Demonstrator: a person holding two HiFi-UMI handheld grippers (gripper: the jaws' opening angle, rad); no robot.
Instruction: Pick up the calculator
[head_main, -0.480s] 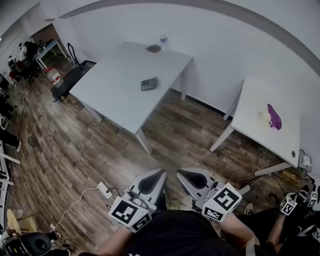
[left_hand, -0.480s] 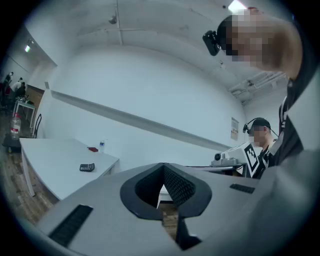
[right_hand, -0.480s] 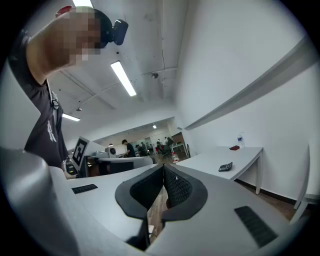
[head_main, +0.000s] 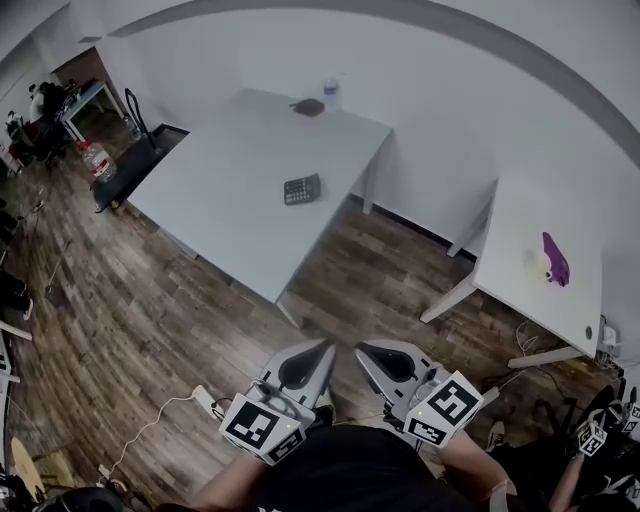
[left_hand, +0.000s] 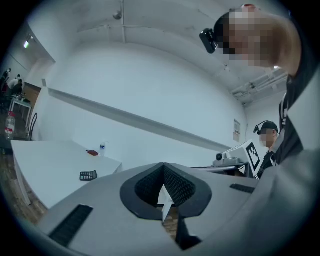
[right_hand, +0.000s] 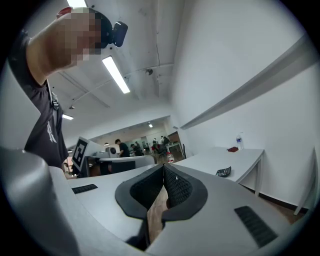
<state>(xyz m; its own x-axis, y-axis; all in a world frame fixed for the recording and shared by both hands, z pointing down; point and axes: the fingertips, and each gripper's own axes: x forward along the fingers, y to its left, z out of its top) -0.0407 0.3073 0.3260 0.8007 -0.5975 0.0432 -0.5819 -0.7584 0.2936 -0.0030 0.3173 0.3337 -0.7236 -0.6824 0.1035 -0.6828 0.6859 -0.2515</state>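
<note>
Left gripper (head_main: 322, 347) and right gripper (head_main: 362, 350) level, side by side, closed empty; calculator (head_main: 301, 189) distant.

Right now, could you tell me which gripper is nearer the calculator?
Left, slightly. Left gripper: far short of the calculator, almost in line with it. Right gripper: equally short, offset to the right.

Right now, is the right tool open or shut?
Shut and empty: the right tool shows its jaws meeting at the tips, with nothing between them.
</note>
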